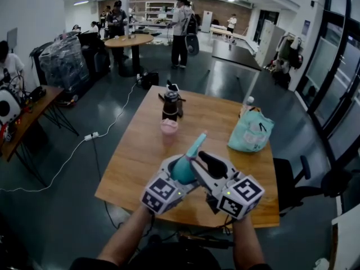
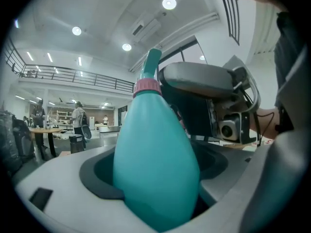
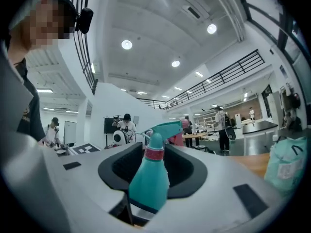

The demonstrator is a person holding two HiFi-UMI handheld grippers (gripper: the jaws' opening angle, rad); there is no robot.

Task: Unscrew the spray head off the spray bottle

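A teal spray bottle [image 1: 183, 171] with a pink collar and a teal spray head [image 1: 197, 144] is held tilted above the wooden table [image 1: 135, 162]. My left gripper [image 1: 177, 173] is shut on its round body [image 2: 155, 164], which fills the gap between the jaws. My right gripper [image 1: 207, 165] comes in from the right, close beside it. In the right gripper view the bottle [image 3: 148, 178] stands between the wide jaws, with the collar [image 3: 154, 153] and spray head [image 3: 167, 128] beyond them. The pads do not appear to press on it.
On the table's far side stand a pink cup [image 1: 169, 127] and a dark flask [image 1: 170, 104]. A teal bag [image 1: 251, 131] lies at the right with a small bottle [image 1: 249, 100] behind it. An office chair [image 1: 315, 184] stands to the right. Several people stand in the background.
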